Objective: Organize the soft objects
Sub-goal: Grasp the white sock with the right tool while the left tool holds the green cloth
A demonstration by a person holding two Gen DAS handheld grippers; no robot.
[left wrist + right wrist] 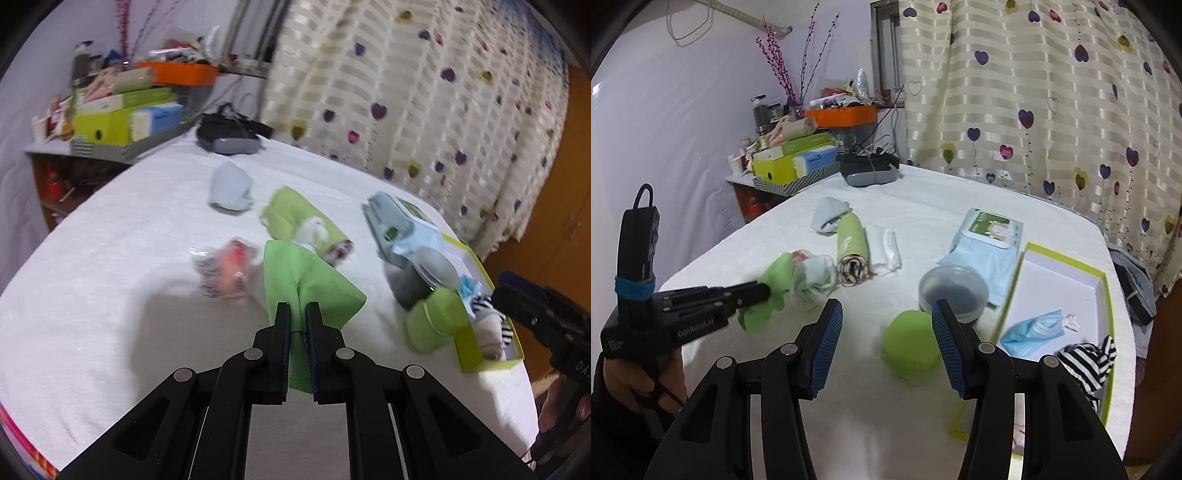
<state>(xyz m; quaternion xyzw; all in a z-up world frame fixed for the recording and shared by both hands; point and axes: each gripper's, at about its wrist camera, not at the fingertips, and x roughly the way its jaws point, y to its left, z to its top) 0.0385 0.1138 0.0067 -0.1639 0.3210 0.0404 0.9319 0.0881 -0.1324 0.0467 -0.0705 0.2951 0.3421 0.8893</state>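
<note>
My left gripper (297,306) is shut on a light green cloth (314,284), which hangs lifted over the white table (110,277). From the right wrist view, the left gripper (764,291) holds that cloth (775,280) beside a crumpled plastic-wrapped bundle (812,273). My right gripper (886,308) stands open just above a round green soft piece (910,347), touching nothing. A lime-rimmed box (1067,258) to the right holds a blue face mask (1034,328) and a striped sock (1089,362).
On the table lie a rolled green towel (851,236), a white cloth (884,243), a pale sock (827,214), a wipes pack (990,229) and a round lidded tub (953,288). A dark headset (870,171) sits at the far edge. A cluttered shelf (790,166) stands far left.
</note>
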